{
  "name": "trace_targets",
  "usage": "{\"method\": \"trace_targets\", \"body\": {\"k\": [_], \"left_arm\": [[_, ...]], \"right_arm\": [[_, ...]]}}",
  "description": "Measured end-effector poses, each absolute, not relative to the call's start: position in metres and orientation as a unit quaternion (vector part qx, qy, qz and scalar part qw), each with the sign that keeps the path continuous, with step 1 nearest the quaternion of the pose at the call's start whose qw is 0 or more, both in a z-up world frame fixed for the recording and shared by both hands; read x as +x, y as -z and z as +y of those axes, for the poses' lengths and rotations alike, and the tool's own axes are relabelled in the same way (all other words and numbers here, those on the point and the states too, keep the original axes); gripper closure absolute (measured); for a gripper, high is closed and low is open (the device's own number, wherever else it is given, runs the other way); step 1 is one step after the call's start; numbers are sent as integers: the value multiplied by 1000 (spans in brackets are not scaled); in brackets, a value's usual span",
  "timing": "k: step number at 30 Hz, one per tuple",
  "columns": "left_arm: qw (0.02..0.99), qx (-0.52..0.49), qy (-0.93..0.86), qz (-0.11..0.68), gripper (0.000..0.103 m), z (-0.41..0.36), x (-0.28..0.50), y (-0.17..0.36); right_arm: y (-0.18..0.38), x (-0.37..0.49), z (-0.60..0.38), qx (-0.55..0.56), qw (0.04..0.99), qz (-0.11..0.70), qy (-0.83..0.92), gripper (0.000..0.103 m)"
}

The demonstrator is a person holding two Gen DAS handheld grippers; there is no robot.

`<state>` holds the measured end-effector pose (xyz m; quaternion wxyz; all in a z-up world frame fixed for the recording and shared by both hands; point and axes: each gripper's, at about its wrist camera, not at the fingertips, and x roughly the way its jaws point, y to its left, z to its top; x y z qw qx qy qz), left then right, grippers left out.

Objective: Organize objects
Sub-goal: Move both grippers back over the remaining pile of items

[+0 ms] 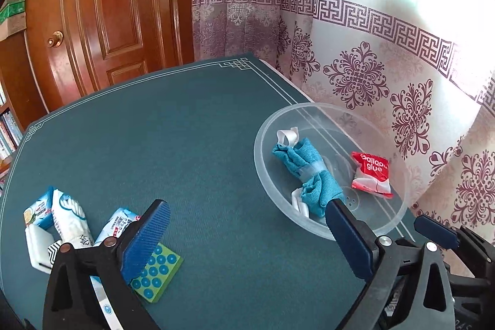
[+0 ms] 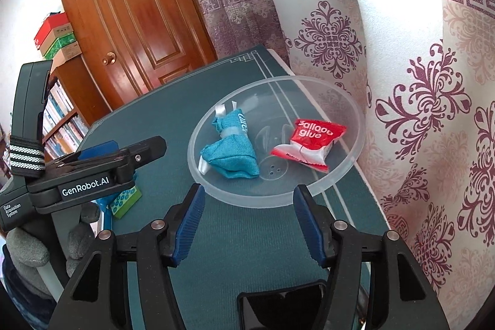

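- Left tongs (image 1: 247,232) were spread wide with nothing between them, hovering over the worktop (image 1: 185,144) between the loose pile and the bowl (image 1: 399,215).
- Right tongs (image 2: 247,218) were also released and empty, just short of the bowl's near rim.
- Bowl sat at the right edge of the worktop, against the curtain (image 2: 417,113). It held the blue cloth (image 1: 304,172) and the red glue packet (image 1: 371,173).
- Still outside the bowl, near left: white packets (image 1: 62,221) and a green dotted block (image 1: 156,272).
- Risk: the bowl looked light and close to the edge. A nudge from either tongs could have slid it off.
- Risk: the left tongs' right finger overlapped the cloth in view; contact couldn't be confirmed. A snag would have dragged the cloth back out.
- Risk: the packets overlapped each other, so a grab could have caught two or slipped on the glossy wrap.
- Risk: the block lay flat and partly under the left finger, so a pinch might have skidded it.
- Risk: both tools were crowded near the bowl and could have collided.
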<state>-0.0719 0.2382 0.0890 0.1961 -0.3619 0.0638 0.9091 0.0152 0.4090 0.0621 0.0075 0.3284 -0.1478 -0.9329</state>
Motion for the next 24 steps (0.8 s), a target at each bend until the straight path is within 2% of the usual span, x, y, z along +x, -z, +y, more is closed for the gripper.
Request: {"method": "trace_targets", "body": {"k": [3, 24], "left_arm": [[190, -362, -910, 63, 1, 226, -67, -88], [93, -378, -921, 14, 1, 112, -58, -74]], "right_arm": [[-61, 17, 399, 331, 17, -144, 932, 37], [-51, 22, 336, 355, 67, -123, 924, 37]]}}
